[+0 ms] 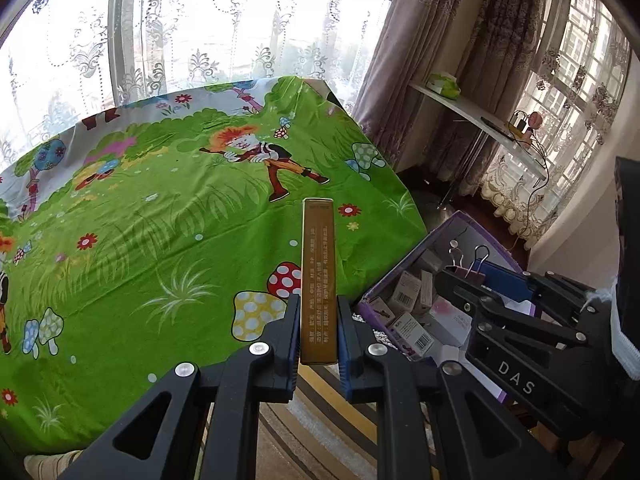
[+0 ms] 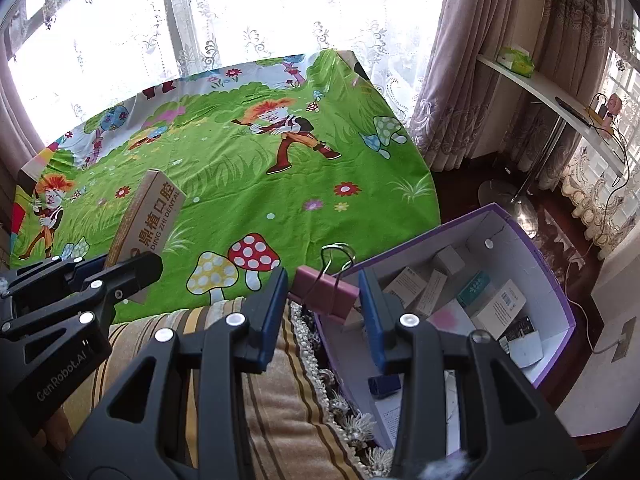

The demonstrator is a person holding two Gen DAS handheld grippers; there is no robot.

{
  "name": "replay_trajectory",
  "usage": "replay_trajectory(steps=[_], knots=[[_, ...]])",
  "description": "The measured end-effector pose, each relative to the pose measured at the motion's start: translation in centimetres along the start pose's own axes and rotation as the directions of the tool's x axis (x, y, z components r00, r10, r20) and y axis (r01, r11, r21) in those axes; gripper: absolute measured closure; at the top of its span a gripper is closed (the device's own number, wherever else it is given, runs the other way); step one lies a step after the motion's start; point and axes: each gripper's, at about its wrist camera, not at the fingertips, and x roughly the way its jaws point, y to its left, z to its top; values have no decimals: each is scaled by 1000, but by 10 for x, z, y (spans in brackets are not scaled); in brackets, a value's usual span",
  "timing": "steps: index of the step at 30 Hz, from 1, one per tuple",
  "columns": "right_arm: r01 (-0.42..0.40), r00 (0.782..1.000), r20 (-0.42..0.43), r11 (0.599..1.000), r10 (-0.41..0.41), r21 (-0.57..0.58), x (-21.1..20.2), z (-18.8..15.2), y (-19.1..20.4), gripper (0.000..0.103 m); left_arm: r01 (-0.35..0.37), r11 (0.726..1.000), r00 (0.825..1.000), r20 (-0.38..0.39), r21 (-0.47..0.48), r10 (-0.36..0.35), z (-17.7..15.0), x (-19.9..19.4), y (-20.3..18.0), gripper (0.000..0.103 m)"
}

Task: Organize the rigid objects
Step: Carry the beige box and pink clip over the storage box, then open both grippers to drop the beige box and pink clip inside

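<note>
A long gold carton [image 1: 318, 280] with printed text stands on end between the pads of my left gripper [image 1: 319, 305], which is shut on its lower part. In the right wrist view the same carton [image 2: 154, 212] leans up from the left gripper [image 2: 128, 270] at the left edge. My right gripper [image 2: 323, 280] is shut on a pink binder clip [image 2: 326, 294] whose wire handles stick up. It hangs over the near left corner of an open purple box [image 2: 554, 280] holding several small cartons. The right gripper [image 1: 480, 276] with the clip [image 1: 466, 270] also shows over the purple box [image 1: 460, 222].
A table under a green cartoon cloth [image 1: 160, 220] fills the middle and left. Striped brown and yellow fabric with a fringe [image 2: 280, 400] lies below both grippers. A white shelf [image 2: 540, 80] with a green tissue pack stands at the right, by curtains, with cables on the dark floor.
</note>
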Motion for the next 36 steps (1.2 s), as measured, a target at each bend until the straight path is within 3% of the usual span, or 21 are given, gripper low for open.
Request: replay_trajectory(steps=[13,19,25,31,36], knots=[[79,997,-18,993,-77,83,-9,-23,-71,62,72,994,995,-70,82,-66,-5,18,-63,87],[130,992,-14,984,-129,121,-9,-25,-99,62,113,992,988,-114,60,-106,1,35,-79,86],[143,990,-6,978,-143,152,-12,-23,-118,61,184,983,967,-177,-5,-182,2,56,-89,84],[141,990,1,978,-143,154,-19,-26,-125,37,205,974,950,-222,-93,-221,-5,63,-79,64],[144,990,-1,984,-144,101,-32,-35,-117,30,182,971,942,-257,-157,-218,-24,50,-73,53]])
